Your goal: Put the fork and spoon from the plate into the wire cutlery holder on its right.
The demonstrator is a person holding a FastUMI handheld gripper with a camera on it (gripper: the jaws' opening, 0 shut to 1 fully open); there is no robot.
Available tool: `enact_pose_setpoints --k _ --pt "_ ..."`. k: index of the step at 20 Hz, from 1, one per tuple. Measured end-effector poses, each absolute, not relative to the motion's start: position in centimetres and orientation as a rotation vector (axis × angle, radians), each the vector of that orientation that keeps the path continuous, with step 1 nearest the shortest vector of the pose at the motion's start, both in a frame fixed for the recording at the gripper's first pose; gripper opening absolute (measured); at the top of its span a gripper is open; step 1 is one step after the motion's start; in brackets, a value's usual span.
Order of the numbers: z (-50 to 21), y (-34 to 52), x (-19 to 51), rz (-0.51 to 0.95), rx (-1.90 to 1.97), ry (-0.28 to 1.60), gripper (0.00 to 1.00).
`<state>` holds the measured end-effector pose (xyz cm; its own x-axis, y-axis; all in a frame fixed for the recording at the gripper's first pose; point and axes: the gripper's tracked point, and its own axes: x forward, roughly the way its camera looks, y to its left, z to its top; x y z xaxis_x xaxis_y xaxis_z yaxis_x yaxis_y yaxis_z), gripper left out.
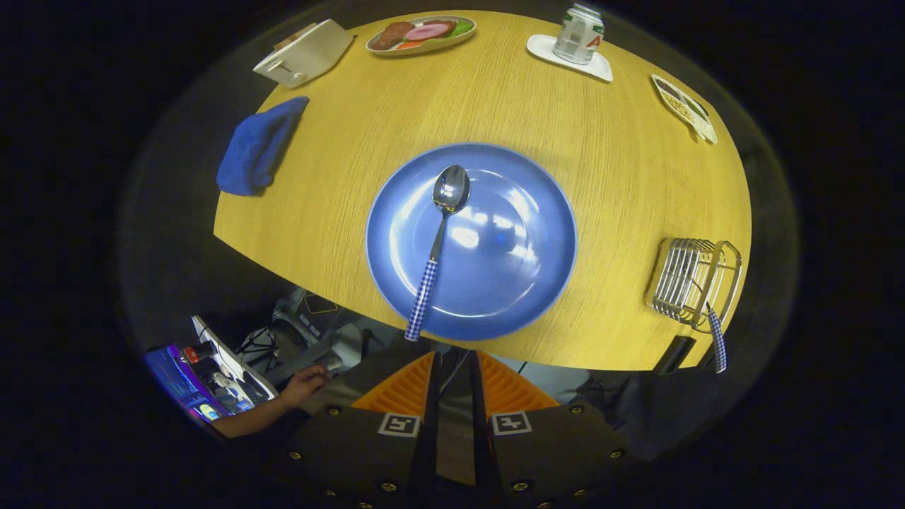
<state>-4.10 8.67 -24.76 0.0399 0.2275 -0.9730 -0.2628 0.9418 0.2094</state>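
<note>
A spoon (440, 233) with a blue-checked handle lies on the blue plate (523, 283), bowl pointing away and handle end over the plate's near rim. To the plate's right stands the wire cutlery holder (689, 279), with the checked handle of a fork (717, 341) sticking out of its near side. My gripper (456, 357) hangs high above the table's near edge, just short of the plate. Its fingers are drawn close together with only a thin slit between them and hold nothing. The spoon's handle end lies just ahead of the left fingertip.
On the round wooden table (601, 155) a folded blue cloth (258, 145) lies to the left. A toaster (304, 53), a food plate (421, 33), a can on a white coaster (578, 34) and a snack dish (684, 107) line the far edge. A person's hand (304, 385) rests below left.
</note>
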Motion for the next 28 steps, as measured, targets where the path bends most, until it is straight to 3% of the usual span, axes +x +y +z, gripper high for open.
enact_pose_setpoints --k 11,28 --pt "-27.7 13.3 -2.6 0.34 0.026 1.479 0.22" --pt "-32.2 12.6 -2.9 0.313 -0.028 1.591 0.22"
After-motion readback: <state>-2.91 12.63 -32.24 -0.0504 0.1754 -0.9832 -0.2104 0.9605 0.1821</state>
